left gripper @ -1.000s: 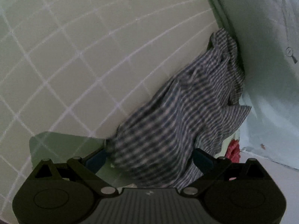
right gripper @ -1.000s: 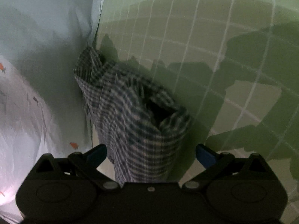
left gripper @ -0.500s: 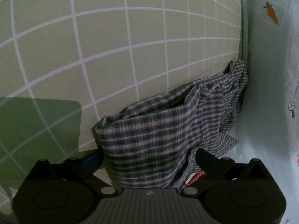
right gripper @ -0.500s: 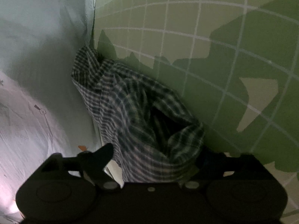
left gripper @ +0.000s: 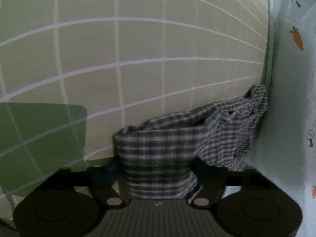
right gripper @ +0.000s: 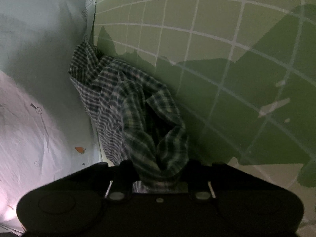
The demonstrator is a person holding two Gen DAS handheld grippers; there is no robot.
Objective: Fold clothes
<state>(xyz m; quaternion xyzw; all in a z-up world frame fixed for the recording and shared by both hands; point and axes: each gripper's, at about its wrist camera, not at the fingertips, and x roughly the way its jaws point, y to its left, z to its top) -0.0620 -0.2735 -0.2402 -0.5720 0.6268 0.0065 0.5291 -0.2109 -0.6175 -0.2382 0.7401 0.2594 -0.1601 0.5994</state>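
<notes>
Left gripper (left gripper: 158,169), lower centre of its frame, is closing on the plaid garment (left gripper: 162,148) bunched between its jaws. Right gripper (right gripper: 158,169), lower centre, is closing, pinching the same cloth lying beside the pale sheet (right gripper: 29,118) on green gridded bedding (right gripper: 217,39).

left gripper (left gripper: 158,169) closing | checked garment (left gripper: 162,156) bunched between fingers (left gripper: 205,169) | seemingly gripped | green grid sheet (left gripper: 138,49)

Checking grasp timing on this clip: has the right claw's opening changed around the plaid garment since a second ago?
Yes. The right claw was spread wide beside the plaid garment; now it is closing, pinching the cloth bunched between its jaws, over the green grid sheet.
</notes>
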